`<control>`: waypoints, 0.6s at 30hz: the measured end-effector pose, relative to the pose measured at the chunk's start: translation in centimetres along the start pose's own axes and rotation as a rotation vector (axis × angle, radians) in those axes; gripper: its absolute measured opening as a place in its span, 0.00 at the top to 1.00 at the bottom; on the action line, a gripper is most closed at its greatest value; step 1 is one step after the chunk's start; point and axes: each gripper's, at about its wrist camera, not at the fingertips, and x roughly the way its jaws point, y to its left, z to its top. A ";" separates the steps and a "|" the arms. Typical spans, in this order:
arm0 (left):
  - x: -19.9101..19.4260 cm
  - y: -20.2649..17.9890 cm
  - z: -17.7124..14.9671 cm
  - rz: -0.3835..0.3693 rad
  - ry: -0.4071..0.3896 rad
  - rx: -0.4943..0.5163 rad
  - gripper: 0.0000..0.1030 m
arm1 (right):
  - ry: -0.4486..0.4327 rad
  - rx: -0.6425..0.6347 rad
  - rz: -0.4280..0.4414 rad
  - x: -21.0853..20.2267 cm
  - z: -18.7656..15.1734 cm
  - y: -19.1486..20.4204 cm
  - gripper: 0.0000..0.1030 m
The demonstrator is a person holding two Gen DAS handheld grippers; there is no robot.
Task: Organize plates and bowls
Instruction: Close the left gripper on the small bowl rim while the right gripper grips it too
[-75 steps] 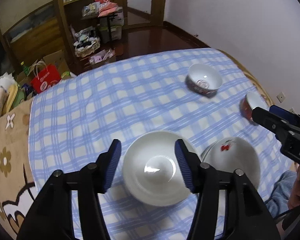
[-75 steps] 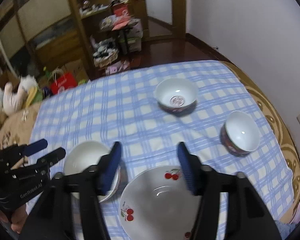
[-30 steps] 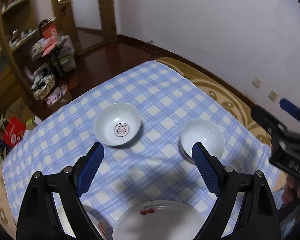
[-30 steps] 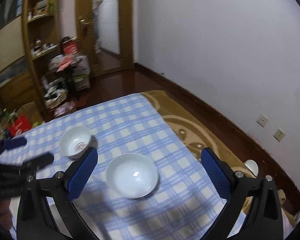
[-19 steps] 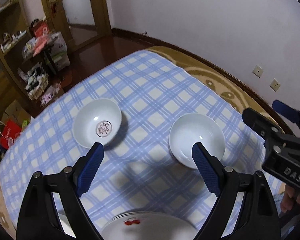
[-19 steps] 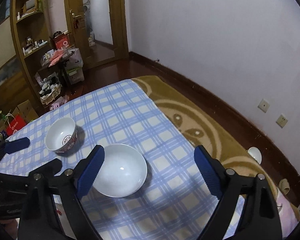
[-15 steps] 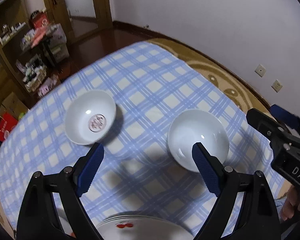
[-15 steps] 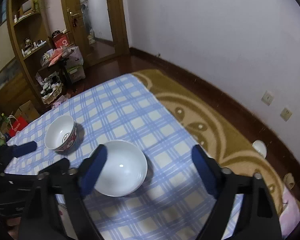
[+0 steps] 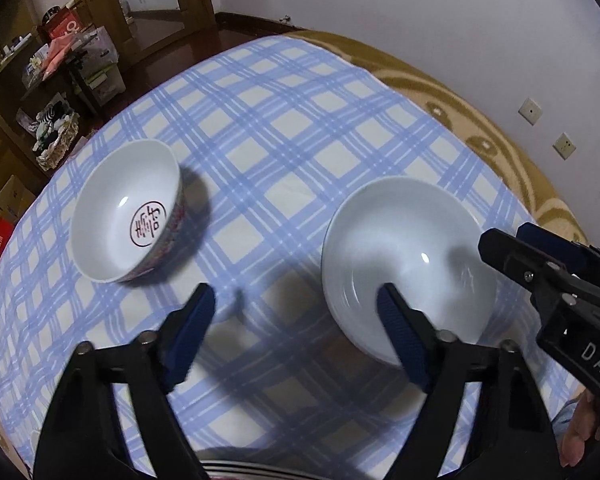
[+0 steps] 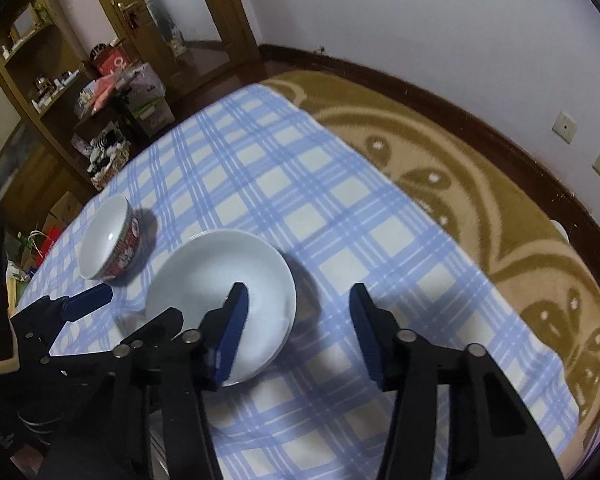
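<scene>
Left gripper [image 9: 295, 304]: I see its jaws apart and empty; they have just been closing. Its right blue pad [image 9: 400, 328] overlaps the near rim of the plain white bowl [image 9: 408, 256]; contact I cannot confirm from this angle.
Right gripper [image 10: 297, 320]: jaws apart, nothing clamped, and they have just been narrowing. Its left pad [image 10: 231, 328] sits over the bowl's inside, the right pad over bare cloth, so the bowl's right rim lies between them.
Plain white bowl: upright on the blue checked tablecloth [image 9: 300, 120], on the right side of the left wrist view.
Patterned bowl [image 9: 129, 210]: upright to the left of the plain one, well apart from it, with a red character in its bottom and a red pattern outside.
Plates [image 9: 235, 468]: only a rim edge shows at the near border of the left wrist view.
Beyond the cloth: a brown patterned blanket [image 10: 500, 208] to the right, wooden shelves [image 10: 31, 80] far left.
</scene>
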 end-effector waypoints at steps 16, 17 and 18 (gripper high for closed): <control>1.2 -1.4 -1.0 -0.026 0.021 0.001 0.85 | 0.106 0.100 0.096 2.6 -1.0 -1.3 0.78; 1.2 -1.4 -1.0 -0.024 0.020 -0.003 0.85 | 0.112 0.099 0.101 2.6 -1.1 -1.2 0.79; 1.2 -1.4 -1.1 -0.025 0.017 -0.010 0.86 | 0.116 0.096 0.103 2.7 -1.2 -1.0 0.80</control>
